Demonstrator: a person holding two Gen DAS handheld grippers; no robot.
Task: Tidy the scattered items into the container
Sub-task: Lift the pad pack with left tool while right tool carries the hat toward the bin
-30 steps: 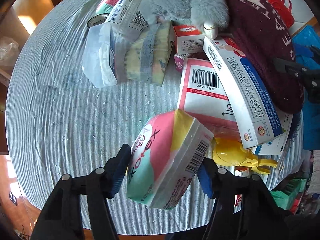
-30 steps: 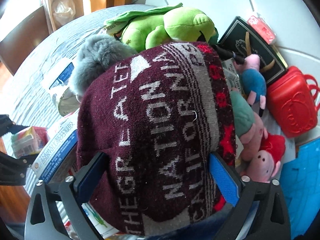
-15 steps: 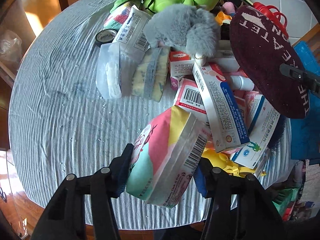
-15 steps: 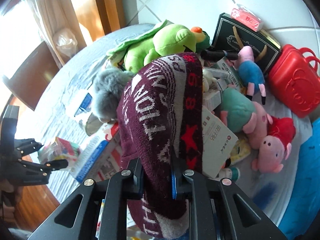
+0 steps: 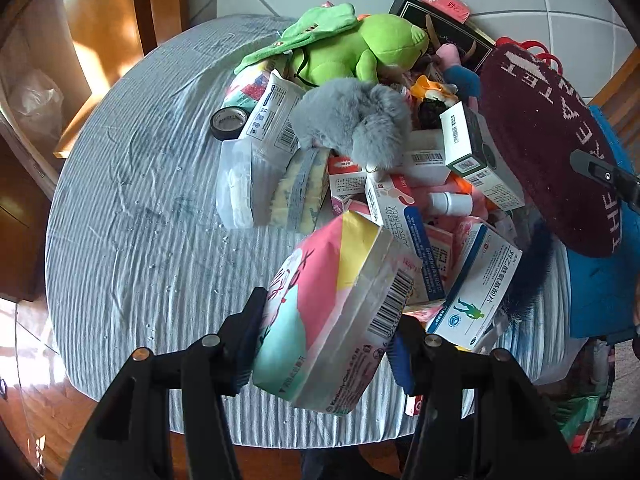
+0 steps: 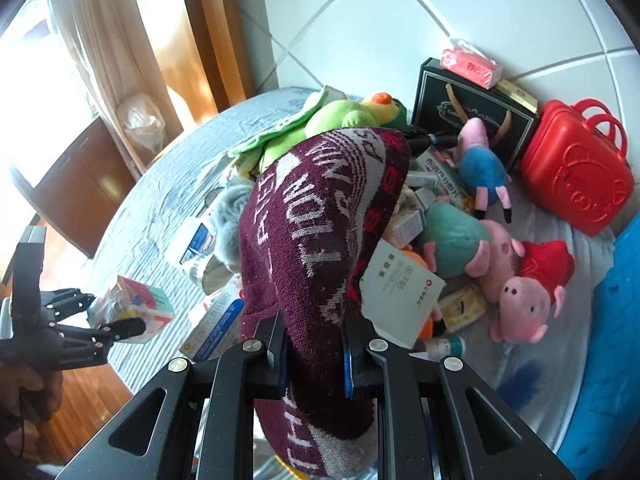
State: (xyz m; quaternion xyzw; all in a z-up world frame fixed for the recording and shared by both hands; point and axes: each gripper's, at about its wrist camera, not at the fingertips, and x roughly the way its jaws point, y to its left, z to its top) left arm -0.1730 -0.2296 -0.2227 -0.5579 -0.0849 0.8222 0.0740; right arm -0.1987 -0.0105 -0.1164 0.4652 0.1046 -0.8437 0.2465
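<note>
The left gripper is clenched on a soft, plastic-wrapped tissue pack in pink, yellow and mint with a barcode on its end. Its 2 pads press the broad faces, and the pack hangs clear above the round table under a blue-grey striped cloth, at about 6 o'clock of the heap. It looks light and squashy; the slick film could slide, so a hold across the middle, as here, seems safest.

The right gripper has just closed and now pinches a fold of the maroon knitted hat with white lettering, which droops over and below the jaws. Being limp and stretchy, it will sag and swing and may brush other things; bunching more wool between the pads would steady it.

The heap of medicine boxes, a grey fluffy plush and a green plush frog fills the table from 12 to 4 o'clock. Open cloth lies from 7 to 10 o'clock, and the table rim curves close beneath the left gripper at 6 o'clock.

In the right wrist view a red plastic case with handles stands at 2 o'clock and a blue fabric edge at 4 o'clock. Which is the container I cannot tell. The pink pig plush toys lie between the hat and both.
</note>
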